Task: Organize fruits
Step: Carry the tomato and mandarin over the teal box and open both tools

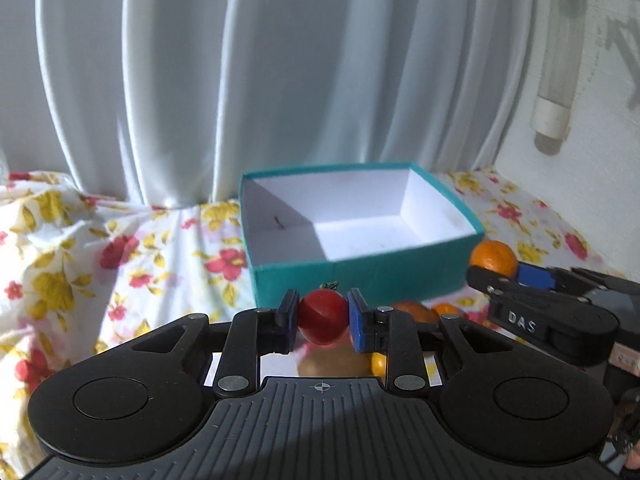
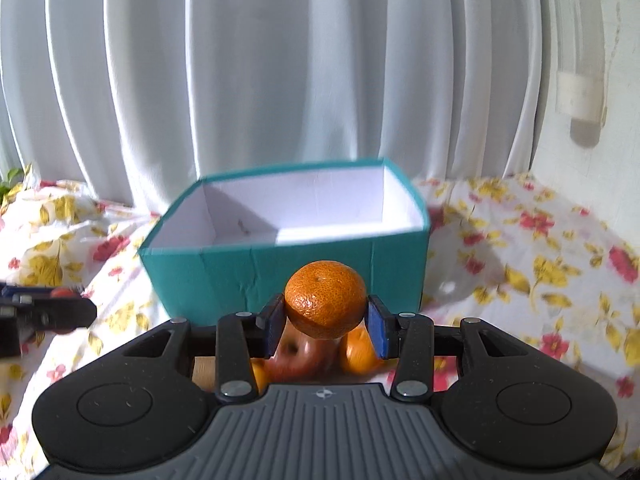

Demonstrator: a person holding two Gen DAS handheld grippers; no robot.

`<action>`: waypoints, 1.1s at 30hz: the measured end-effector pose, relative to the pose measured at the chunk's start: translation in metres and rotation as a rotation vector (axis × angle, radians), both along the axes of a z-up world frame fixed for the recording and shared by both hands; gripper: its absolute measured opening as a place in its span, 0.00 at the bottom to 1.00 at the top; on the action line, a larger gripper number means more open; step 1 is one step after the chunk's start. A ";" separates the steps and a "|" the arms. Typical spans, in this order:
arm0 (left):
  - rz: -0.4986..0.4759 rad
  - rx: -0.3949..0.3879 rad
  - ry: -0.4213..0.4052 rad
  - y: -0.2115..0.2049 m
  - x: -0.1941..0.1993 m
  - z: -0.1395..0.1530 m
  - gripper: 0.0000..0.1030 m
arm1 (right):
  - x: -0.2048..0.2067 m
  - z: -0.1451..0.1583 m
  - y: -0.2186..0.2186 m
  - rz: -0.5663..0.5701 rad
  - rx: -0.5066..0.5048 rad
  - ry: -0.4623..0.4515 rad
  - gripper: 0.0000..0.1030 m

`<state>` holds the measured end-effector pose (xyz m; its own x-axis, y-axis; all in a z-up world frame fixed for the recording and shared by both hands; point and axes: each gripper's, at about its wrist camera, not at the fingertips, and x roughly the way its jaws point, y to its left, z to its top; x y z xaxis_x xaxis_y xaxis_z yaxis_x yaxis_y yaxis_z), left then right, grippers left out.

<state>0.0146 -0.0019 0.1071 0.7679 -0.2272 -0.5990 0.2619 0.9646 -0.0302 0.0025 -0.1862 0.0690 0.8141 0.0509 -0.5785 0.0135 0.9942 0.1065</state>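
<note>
Fruit is in both my grippers, and none of it has reached the box yet. My left gripper point(image 1: 323, 317) has its fingers closed on a small red tomato point(image 1: 322, 316), pinched between the pads and held off the cloth just short of the teal box point(image 1: 360, 276). My right gripper point(image 2: 326, 316) has its fingers clamped on a mandarin point(image 2: 325, 298), also lifted, with the near wall of the box right behind it. The box sits open on the floral tablecloth point(image 1: 60, 264), and its white floor looks bare, apart from a tiny dark speck I cannot identify, so I judge the sorting barely begun. Below my fingers more fruit waits on the cloth: an apple point(image 2: 294, 356) and a few other mandarins point(image 2: 358, 354), blurred and partly hidden by the grippers, so I cannot count them exactly. What remains, as I see it, is to carry both held pieces over the rim, let them go inside, then come back for the rest. White curtains point(image 1: 200, 80) hang behind the box.
</note>
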 end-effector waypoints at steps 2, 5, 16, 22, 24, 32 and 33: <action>0.043 0.023 -0.039 -0.008 0.016 0.014 0.28 | 0.008 0.016 -0.003 -0.012 -0.028 -0.047 0.41; 0.098 0.058 -0.051 -0.019 0.043 0.023 0.28 | 0.021 0.035 -0.004 -0.022 -0.059 -0.103 0.41; 0.127 0.126 -0.005 -0.044 0.082 0.002 0.28 | 0.052 0.045 -0.015 -0.041 -0.056 -0.180 0.41; 0.141 0.142 0.019 -0.045 0.091 -0.008 0.28 | 0.060 0.030 -0.019 -0.043 -0.052 -0.152 0.41; 0.144 0.141 0.026 -0.045 0.095 -0.011 0.28 | 0.062 0.026 -0.020 -0.042 -0.051 -0.149 0.41; 0.160 0.154 0.047 -0.045 0.107 -0.022 0.28 | 0.074 0.013 -0.020 -0.038 -0.057 -0.133 0.41; 0.159 0.155 0.049 -0.045 0.109 -0.024 0.28 | 0.075 0.011 -0.020 -0.038 -0.057 -0.128 0.41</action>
